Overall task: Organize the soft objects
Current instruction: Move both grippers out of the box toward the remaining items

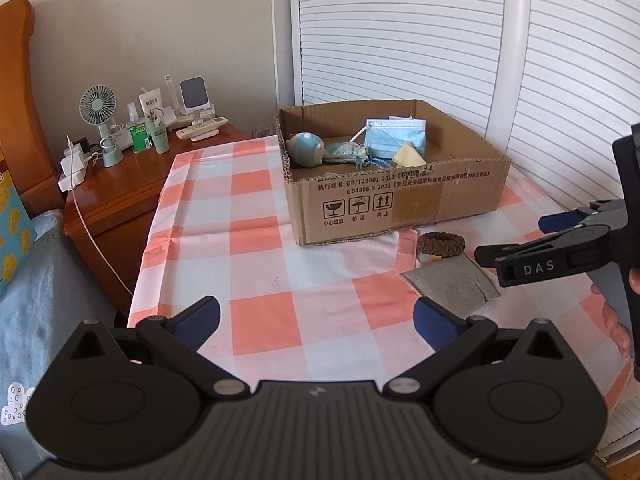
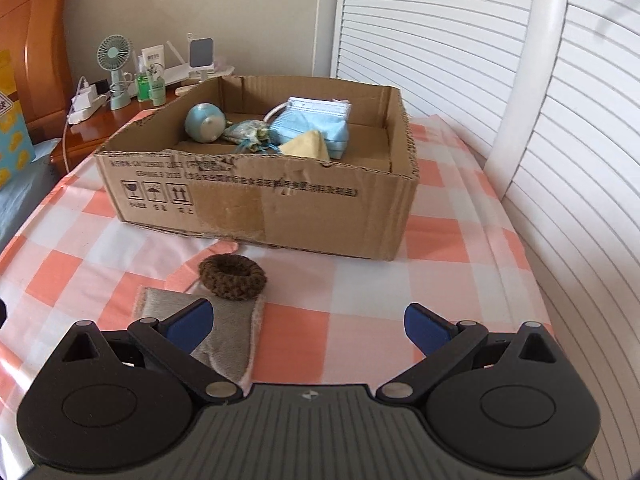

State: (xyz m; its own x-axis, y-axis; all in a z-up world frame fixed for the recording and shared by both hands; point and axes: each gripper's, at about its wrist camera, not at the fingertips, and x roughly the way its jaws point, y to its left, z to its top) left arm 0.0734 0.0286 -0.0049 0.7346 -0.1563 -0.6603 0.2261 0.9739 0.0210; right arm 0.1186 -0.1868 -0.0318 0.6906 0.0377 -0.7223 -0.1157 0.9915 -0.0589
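A brown scrunchie (image 2: 232,277) and a grey cloth pad (image 2: 224,332) lie on the checked tablecloth in front of a cardboard box (image 2: 280,204). The box holds a teal plush ball (image 2: 205,123), a patterned pouch (image 2: 248,133), blue face masks (image 2: 312,126) and a yellow cloth (image 2: 306,145). My right gripper (image 2: 308,326) is open and empty, just above the pad's near end. My left gripper (image 1: 318,320) is open and empty over the cloth, left of the pad (image 1: 452,280) and scrunchie (image 1: 441,243). The right gripper (image 1: 516,240) shows in the left wrist view beside the box (image 1: 400,200).
A wooden nightstand (image 1: 132,184) at the left carries a small fan (image 1: 98,108), bottles, chargers and remotes. A bed with blue bedding (image 1: 36,280) lies at the left. White louvred doors (image 1: 400,32) stand behind and to the right.
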